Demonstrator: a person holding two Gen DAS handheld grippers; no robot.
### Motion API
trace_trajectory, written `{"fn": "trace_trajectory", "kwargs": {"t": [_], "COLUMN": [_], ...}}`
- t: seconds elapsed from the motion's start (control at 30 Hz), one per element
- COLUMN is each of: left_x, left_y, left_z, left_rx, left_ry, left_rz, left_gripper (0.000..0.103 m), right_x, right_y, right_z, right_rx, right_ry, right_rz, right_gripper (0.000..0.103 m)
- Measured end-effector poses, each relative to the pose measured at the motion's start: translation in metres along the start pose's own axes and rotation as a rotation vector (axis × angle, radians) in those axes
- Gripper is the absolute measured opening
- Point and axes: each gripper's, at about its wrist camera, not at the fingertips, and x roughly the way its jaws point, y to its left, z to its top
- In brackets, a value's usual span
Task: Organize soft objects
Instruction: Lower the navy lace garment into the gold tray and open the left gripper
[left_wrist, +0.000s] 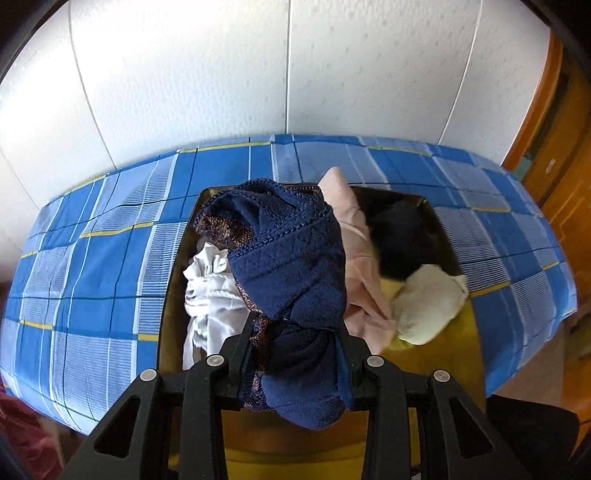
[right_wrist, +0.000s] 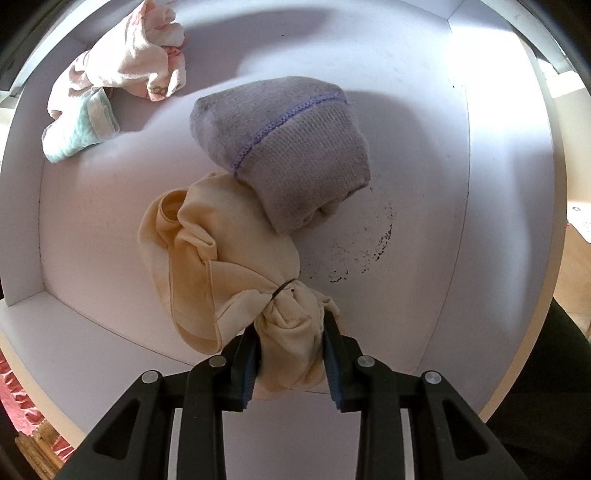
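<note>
Left wrist view: the left gripper has its jaws clenched on a navy knitted cloth, which is bunched between them and stands up in front of the lens. Beyond it lies an open box with a yellowish floor, resting on a bed covered by a blue checked sheet. Inside the box, from left to right, are a crumpled white garment, a pale pink garment, a black item that is blurred and cannot be identified further, and a cream roll at the near right. A white panelled wall rises at the far side; wooden furniture stands at the right edge.

Right wrist view: the right gripper points down, its jaws clamped on a cream cloth bundle tied with a dark band. The bundle hangs into a white drawer. Just beyond, touching the bundle, lies a grey sock roll with a purple seam. At the far left corner sits a pink-and-white crumpled cloth, with a mint-and-white sock beside it.
</note>
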Motion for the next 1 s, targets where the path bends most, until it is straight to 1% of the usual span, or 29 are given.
{"fn": "trace_trajectory", "kwargs": {"t": [0.2,0.3,0.47,0.63,0.73,0.77,0.83,0.87,0.9,0.97,1.0], "left_x": [0.027,0.038,0.048,0.055,0.057,0.057,0.051,0.049,0.044,0.031,0.027], "left_y": [0.001,0.001,-0.006,-0.002,0.002,0.003,0.003,0.003,0.003,0.003,0.004], "left_z": [0.008,0.009,0.009,0.006,0.004,0.004,0.003,0.003,0.003,0.002,0.002], "left_rx": [0.022,0.009,0.020,-0.005,-0.010,-0.016,-0.029,-0.031,-0.034,-0.039,-0.042], "left_ry": [0.049,0.065,0.064,0.074,0.079,0.075,0.055,0.044,0.024,-0.038,-0.057], "left_rz": [0.030,0.019,0.024,0.019,0.036,0.031,0.014,0.011,0.014,0.023,0.024], "left_gripper": [0.037,0.039,0.040,0.040,0.042,0.042,0.047,0.055,0.067,0.080,0.080], "right_x": [0.000,0.000,0.000,0.000,0.000,0.000,0.000,0.001,0.001,0.001,0.001], "right_y": [-0.001,-0.001,-0.001,-0.001,-0.001,-0.001,0.000,0.000,0.000,0.000,0.000], "right_z": [0.000,0.000,0.000,0.001,0.000,0.000,0.001,0.001,0.001,0.001,0.001], "right_rx": [0.000,0.002,0.004,0.001,0.000,0.001,0.002,0.001,0.001,0.001,0.002], "right_ry": [0.001,0.001,0.001,0.002,0.001,0.002,0.002,0.002,0.002,0.002,0.002], "right_rz": [0.000,0.001,0.002,0.001,0.000,0.001,0.001,0.001,0.001,0.001,0.002], "right_gripper": [0.031,0.031,0.031,0.031,0.031,0.031,0.031,0.031,0.031,0.032,0.032]}}
